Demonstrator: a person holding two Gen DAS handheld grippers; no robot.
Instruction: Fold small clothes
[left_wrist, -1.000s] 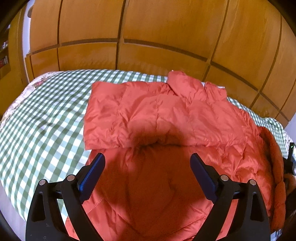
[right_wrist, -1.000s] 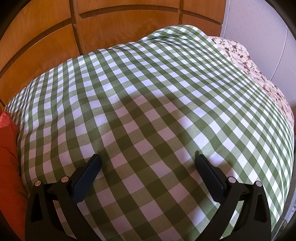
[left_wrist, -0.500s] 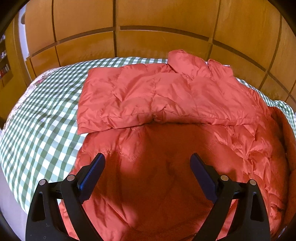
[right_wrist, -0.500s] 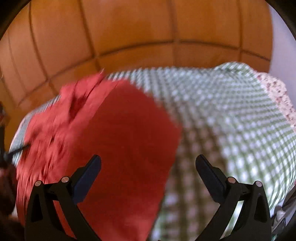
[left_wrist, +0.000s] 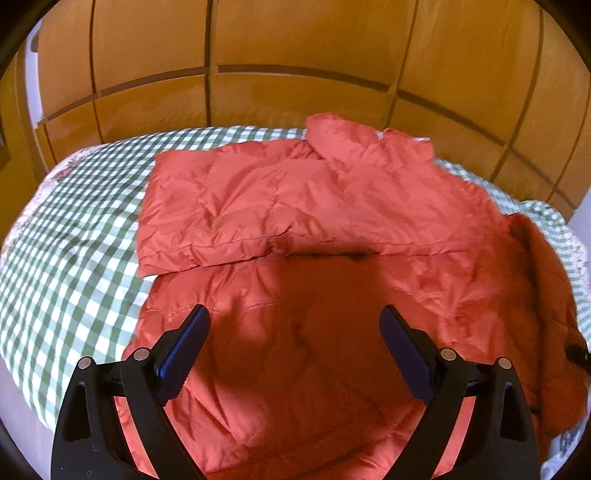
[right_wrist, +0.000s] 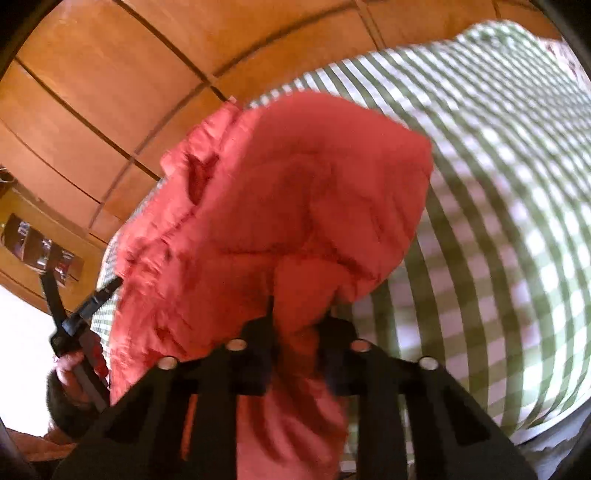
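Bed: a mattress is covered by a green-and-white checked sheet (left_wrist: 74, 236); a floral cover (left_wrist: 55, 177) is seen under its far left edge.
Room: orange-brown wooden panels (left_wrist: 295, 48), divided by dark grooves, are seen behind the bed; a pale wall (right_wrist: 22, 332) is glimpsed low on the left of the right wrist view.
Jacket: a red quilted jacket (left_wrist: 295, 206) is spread on the bed, collar toward the panels; 1 sleeve is folded across the chest, its cuff reaching the left side. A darker fleecy lining is shown along the right edge. The lower half is shaded.
Left tongs (left_wrist: 293, 350): held apart above the lower part of the jacket, with nothing between the 2 fingers; whether the cloth is touched cannot be told.
Right tongs (right_wrist: 295, 332): the jaws have just been closing and are clamped on a bunched fold of the jacket (right_wrist: 280, 206), which is raised in front of the lens and blurred.
Person: a hand (right_wrist: 74, 373) is seen at the lower left of the right wrist view, gripping the handle of the other tool.
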